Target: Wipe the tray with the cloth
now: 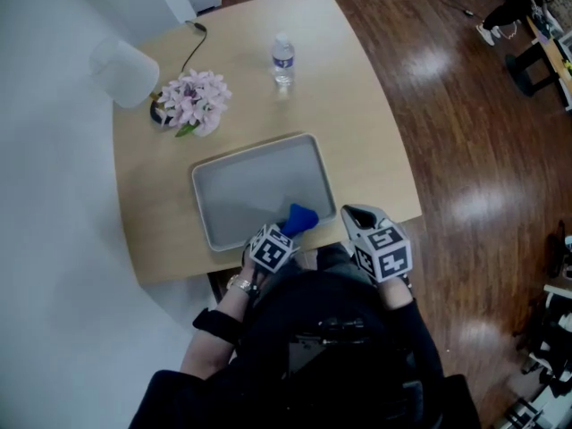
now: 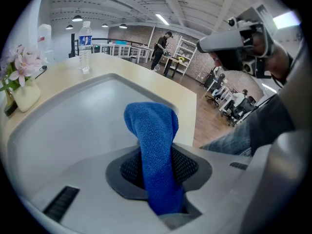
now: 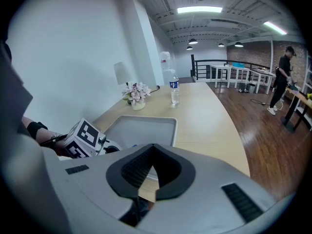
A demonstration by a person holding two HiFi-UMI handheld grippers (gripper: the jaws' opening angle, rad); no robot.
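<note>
A grey tray point(image 1: 241, 190) lies on the light wooden table in front of me. A blue cloth point(image 1: 300, 218) hangs over the tray's near right corner. My left gripper point(image 1: 288, 232) is shut on it. In the left gripper view the cloth point(image 2: 152, 130) stands up in a fold between the jaws above the tray point(image 2: 73, 116). My right gripper point(image 1: 355, 214) hovers at the table's near edge, right of the tray, shut with nothing in it. In the right gripper view its tips point(image 3: 152, 147) meet, with the tray point(image 3: 144, 126) ahead to the left.
A water bottle point(image 1: 282, 59) stands beyond the tray. A vase of pink flowers point(image 1: 193, 100) and a white lamp point(image 1: 123, 71) sit at the far left. Wooden floor lies right of the table edge point(image 1: 407, 195). A person point(image 3: 283, 77) stands far off.
</note>
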